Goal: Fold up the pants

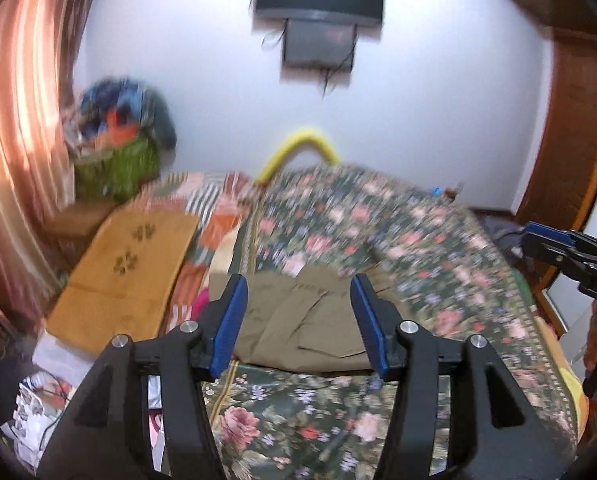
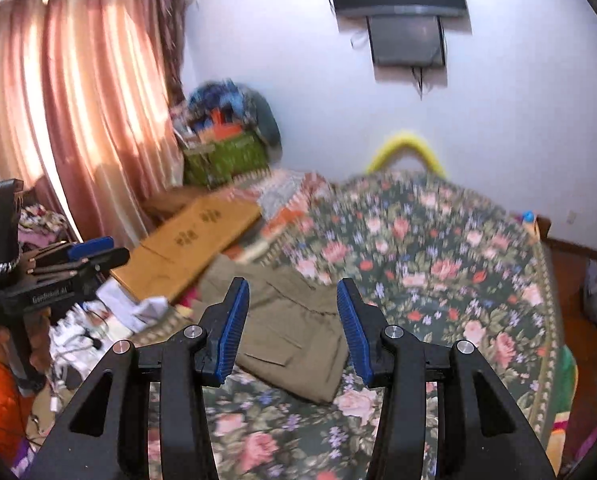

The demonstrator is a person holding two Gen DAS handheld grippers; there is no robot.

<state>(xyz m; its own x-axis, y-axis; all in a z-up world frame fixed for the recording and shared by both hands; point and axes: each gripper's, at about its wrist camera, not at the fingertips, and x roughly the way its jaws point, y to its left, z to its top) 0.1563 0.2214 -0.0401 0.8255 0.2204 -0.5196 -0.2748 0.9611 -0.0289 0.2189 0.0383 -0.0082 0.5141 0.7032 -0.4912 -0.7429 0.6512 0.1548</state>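
Note:
Olive-brown pants (image 1: 302, 324) lie folded in a compact bundle on the floral bedspread (image 1: 438, 248); they also show in the right wrist view (image 2: 294, 340). My left gripper (image 1: 298, 300) is open and empty, held above and short of the pants. My right gripper (image 2: 292, 304) is open and empty, also above the pants. The right gripper shows at the right edge of the left wrist view (image 1: 538, 244). The left gripper shows at the left of the right wrist view (image 2: 94, 252). Neither touches the cloth.
A flat tan cardboard box (image 1: 126, 276) lies left of the pants. A green basket (image 1: 118, 168) heaped with clothes stands in the far left corner by pink curtains (image 2: 78, 100). A yellow curved tube (image 1: 298, 148) rises behind the bed. Clutter and cables (image 2: 90, 332) lie at left.

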